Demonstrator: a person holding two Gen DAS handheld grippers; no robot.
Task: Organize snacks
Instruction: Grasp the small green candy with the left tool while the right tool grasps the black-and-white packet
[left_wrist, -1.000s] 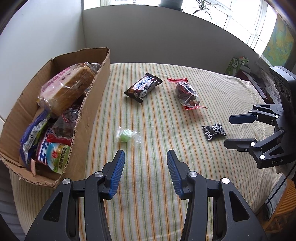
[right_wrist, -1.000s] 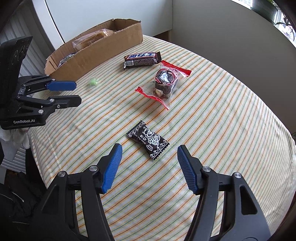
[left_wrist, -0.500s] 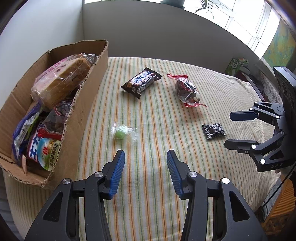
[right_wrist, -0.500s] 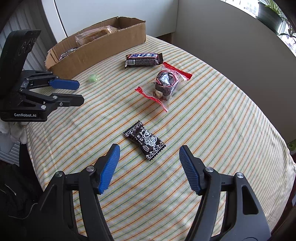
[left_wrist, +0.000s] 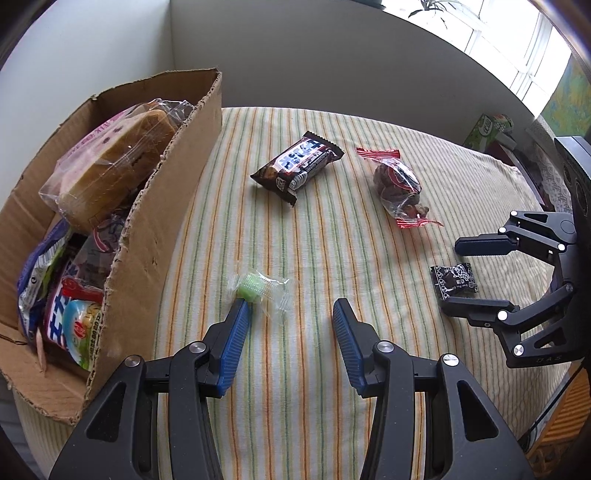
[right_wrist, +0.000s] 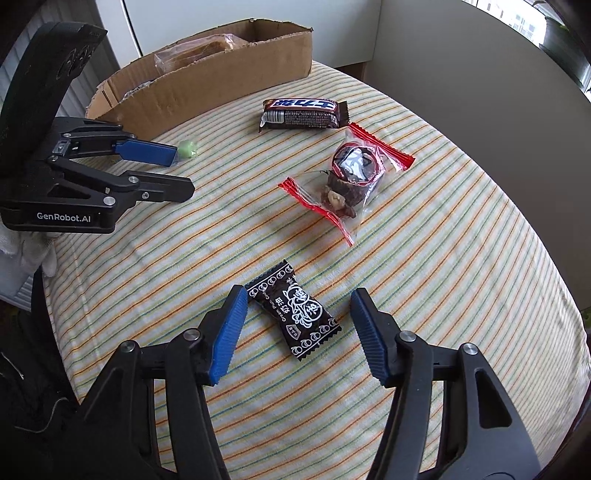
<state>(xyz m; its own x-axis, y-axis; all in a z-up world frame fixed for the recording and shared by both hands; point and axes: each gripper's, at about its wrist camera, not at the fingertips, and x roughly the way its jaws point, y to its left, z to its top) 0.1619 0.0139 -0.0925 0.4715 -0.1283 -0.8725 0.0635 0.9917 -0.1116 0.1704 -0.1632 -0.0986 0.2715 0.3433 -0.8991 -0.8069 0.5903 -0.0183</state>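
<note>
A cardboard box (left_wrist: 173, 206) with several snack packs stands at the table's left; it also shows in the right wrist view (right_wrist: 221, 85). My left gripper (left_wrist: 290, 310) is open, its left finger at a small green candy in clear wrap (left_wrist: 255, 288), which also shows in the right wrist view (right_wrist: 188, 148). My right gripper (right_wrist: 297, 299) is open and straddles a black candy packet (right_wrist: 291, 314), also visible in the left wrist view (left_wrist: 456, 280). A brown chocolate bar (left_wrist: 299, 164) (right_wrist: 303, 112) and a clear red-edged pastry bag (left_wrist: 399, 184) (right_wrist: 351, 173) lie further back.
The round table has a striped cloth (left_wrist: 314, 240). A wall runs behind it. A green carton (left_wrist: 484, 129) stands beyond the far right edge. The left gripper's body (right_wrist: 55, 184) is over the table's left side in the right wrist view.
Both grippers have moved forward and down. The left one has closed in on the green candy, the right one on the black packet, which now lies between its fingers.
</note>
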